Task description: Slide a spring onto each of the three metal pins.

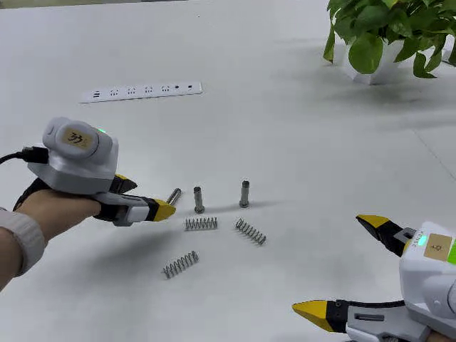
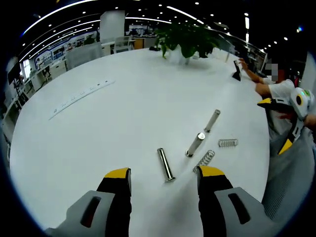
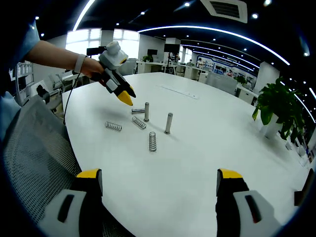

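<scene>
Power strip point(image 1: 141, 91) sits far back on the table point(image 1: 299, 142), plant point(image 1: 385, 32) in the far right corner. 2 pins point(image 1: 198, 199) stand upright mid-table and a 3rd pin point(image 1: 173, 196) lies flat beside them. 3 springs point(image 1: 201, 224) lie loose, none on a pin, between the pins and the right gripper point(image 1: 338, 263). Left gripper point(image 2: 164, 173) is low, jaws parted and empty, tips right at the 3rd pin. Right gripper is well apart, jaws wide, empty

Left gripper point(image 2: 165, 172), right gripper point(image 3: 159, 173): fingers point(image 2: 117, 174) apart.
</scene>
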The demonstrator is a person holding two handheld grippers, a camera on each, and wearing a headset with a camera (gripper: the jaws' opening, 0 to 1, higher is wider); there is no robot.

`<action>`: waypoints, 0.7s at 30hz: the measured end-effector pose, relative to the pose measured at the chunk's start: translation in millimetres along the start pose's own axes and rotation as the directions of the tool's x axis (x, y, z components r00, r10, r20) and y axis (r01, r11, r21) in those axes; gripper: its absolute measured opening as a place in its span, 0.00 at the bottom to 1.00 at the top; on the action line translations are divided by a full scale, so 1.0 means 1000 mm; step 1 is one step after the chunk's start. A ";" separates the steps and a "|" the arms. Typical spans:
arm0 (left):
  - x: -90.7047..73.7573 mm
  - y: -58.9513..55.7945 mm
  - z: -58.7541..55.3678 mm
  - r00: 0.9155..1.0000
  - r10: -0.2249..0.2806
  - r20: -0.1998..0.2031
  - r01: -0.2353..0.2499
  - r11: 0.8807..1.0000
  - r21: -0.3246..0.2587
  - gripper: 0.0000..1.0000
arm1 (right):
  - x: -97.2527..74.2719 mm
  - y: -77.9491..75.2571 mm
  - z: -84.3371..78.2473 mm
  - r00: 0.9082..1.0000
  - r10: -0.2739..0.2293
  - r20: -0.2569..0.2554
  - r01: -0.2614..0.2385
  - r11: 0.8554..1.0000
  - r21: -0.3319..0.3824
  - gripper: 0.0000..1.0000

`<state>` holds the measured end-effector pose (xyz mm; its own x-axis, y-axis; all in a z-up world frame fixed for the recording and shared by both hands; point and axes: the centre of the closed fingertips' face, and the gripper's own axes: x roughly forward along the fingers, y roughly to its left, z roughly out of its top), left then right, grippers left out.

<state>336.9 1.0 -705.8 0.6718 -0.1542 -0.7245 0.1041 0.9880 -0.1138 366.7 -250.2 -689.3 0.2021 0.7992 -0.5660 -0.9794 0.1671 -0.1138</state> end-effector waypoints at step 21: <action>0.033 0.003 0.003 0.992 -0.027 -0.127 0.028 1.000 0.010 0.29 | 0.001 -0.002 -0.001 1.000 -0.007 -0.003 0.007 1.000 0.003 0.97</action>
<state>361.4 -1.4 -727.7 0.5703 -0.1793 -0.8016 0.1306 0.9833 -0.1271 368.8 -250.2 -690.6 0.2087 0.7965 -0.5675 -0.9779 0.1743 -0.1151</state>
